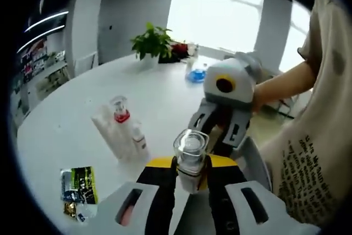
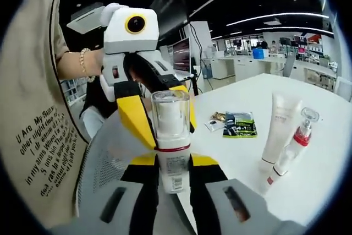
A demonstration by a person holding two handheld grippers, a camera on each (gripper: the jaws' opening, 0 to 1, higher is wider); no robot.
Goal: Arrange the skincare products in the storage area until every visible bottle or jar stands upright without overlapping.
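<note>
A white pump bottle with a clear cap [image 2: 172,136] is held over the table edge between both grippers. My right gripper [image 2: 173,164] is shut on its labelled body. My left gripper [image 1: 191,164] is shut on its cap end [image 1: 191,146], its yellow jaws flanking the clear cap. The right gripper [image 1: 220,127] faces me in the left gripper view, and the left gripper [image 2: 160,115] faces me in the right gripper view. On the white table [image 1: 66,130] lie a white tube [image 2: 279,127], a clear-capped bottle with a red collar [image 2: 297,136] and a small white bottle [image 1: 140,140], side by side.
A green and black sachet pack [image 2: 240,125] lies on the table near the edge. A potted plant [image 1: 150,41] and a blue item [image 1: 197,74] stand at the far side. A grey mesh chair [image 2: 104,163] and a person in a beige shirt [image 1: 313,152] are close by.
</note>
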